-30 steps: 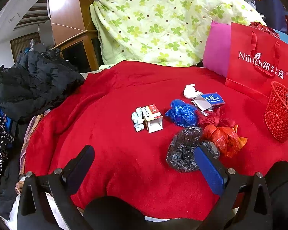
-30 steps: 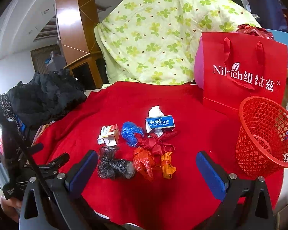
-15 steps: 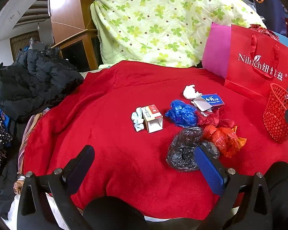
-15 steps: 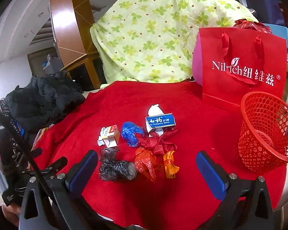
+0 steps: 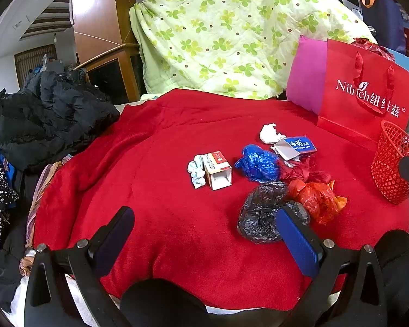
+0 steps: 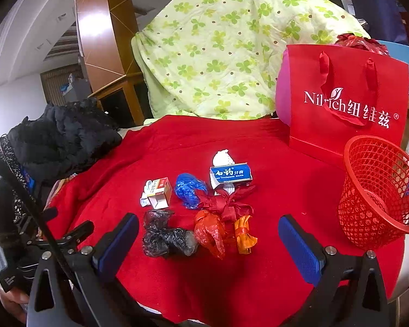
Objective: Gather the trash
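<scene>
Both grippers hover, jaws wide, nothing held.
We note the left gripper [image 5: 204,234] near the black bag [image 5: 261,212]; right gripper [image 6: 207,242] faces trash beside basket [image 6: 379,190].

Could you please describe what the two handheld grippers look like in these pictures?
Both the left gripper and right gripper have black angular frames with silver bolts and two flat fingers faced with blue pads. A black cable runs by the left one.

You have five crumpled plastic bags [image 6: 168,238], two small cartons [image 6: 159,195], two paper wads [image 5: 270,133], one red mesh basket [image 6: 379,190], one red gift bag [image 6: 349,103].
</scene>
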